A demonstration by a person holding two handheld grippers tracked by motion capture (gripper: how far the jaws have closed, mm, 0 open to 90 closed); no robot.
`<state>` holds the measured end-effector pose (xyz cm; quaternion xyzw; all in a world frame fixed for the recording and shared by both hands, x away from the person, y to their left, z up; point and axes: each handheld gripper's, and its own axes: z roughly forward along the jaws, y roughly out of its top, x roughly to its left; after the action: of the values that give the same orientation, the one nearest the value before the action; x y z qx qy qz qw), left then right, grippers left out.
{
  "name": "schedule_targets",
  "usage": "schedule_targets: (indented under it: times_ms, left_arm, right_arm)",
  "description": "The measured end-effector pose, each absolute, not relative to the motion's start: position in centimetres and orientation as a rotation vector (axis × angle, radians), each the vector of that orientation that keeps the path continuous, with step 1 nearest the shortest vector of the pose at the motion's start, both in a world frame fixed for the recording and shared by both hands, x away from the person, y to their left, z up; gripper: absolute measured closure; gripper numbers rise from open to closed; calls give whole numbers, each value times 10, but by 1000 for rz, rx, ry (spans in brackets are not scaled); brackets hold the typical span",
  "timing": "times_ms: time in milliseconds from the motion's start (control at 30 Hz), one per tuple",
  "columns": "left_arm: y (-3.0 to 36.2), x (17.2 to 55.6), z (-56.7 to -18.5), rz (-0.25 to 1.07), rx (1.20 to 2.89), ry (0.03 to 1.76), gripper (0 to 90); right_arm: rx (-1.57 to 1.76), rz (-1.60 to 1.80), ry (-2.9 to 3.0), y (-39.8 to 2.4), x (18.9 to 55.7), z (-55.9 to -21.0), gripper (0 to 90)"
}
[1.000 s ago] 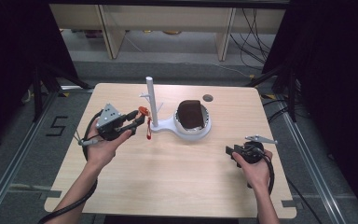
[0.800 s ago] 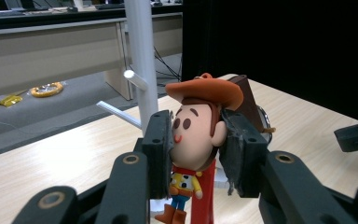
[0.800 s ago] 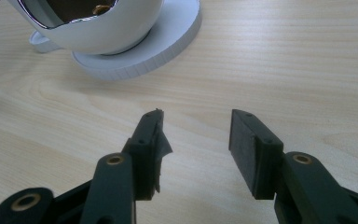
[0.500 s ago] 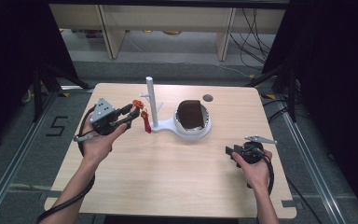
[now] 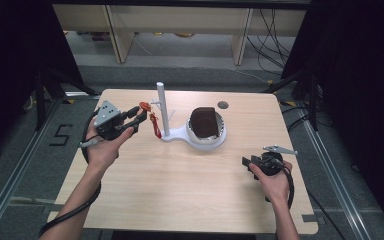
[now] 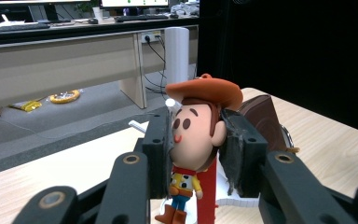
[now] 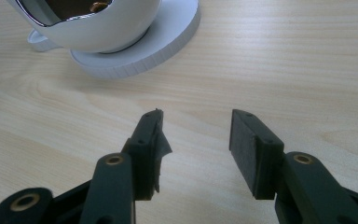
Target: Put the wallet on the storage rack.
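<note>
The white stand (image 5: pixel 180 134) — a round base carrying a bowl, with a thin upright post (image 5: pixel 162 107) rising from an arm at its left — sits on the wooden table (image 5: pixel 180 200) and serves as the landmark here.

Nearest the person, to the right of the stand and on the near side of it, the right hand (image 5: pixel 272 180) holds the right gripper (image 5: pixel 247 162) low over the tabletop. Its jaws stand apart with nothing between them, pointing toward the stand; in the right gripper view (image 7: pixel 193 135) bare wood shows through the gap, and the stand's base and bowl (image 7: pixel 98 23) lie just beyond.

Farther off, left of the post, the left hand (image 5: pixel 102 147) holds the left gripper (image 5: pixel 137 116) raised, its jaws clamped on a cowboy figurine (image 5: pixel 152 120). In the left gripper view (image 6: pixel 196 140) the pads press both sides of the figurine's (image 6: pixel 196 135) head — brown hat above, yellow shirt, blue trousers and brown boots hanging below, with a red strap beside it. The figurine hangs just beside the post, above the table.

In the bowl (image 5: pixel 220 137) rests a dark brown wallet-like object (image 5: pixel 203 122), standing on edge. Beyond the stand, a small dark round hole (image 5: pixel 223 105) marks the tabletop near the far edge.
</note>
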<state>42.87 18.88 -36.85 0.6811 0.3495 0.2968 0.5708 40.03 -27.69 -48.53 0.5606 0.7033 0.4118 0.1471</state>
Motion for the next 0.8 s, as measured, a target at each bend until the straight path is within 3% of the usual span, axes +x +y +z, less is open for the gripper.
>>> schedule_targets:
  times_ms: [800]
  left_arm:
    - [192,437,-360,720,1562,838,643]
  right_arm:
    - [1621,1181,2022,-277,400,-486,550]
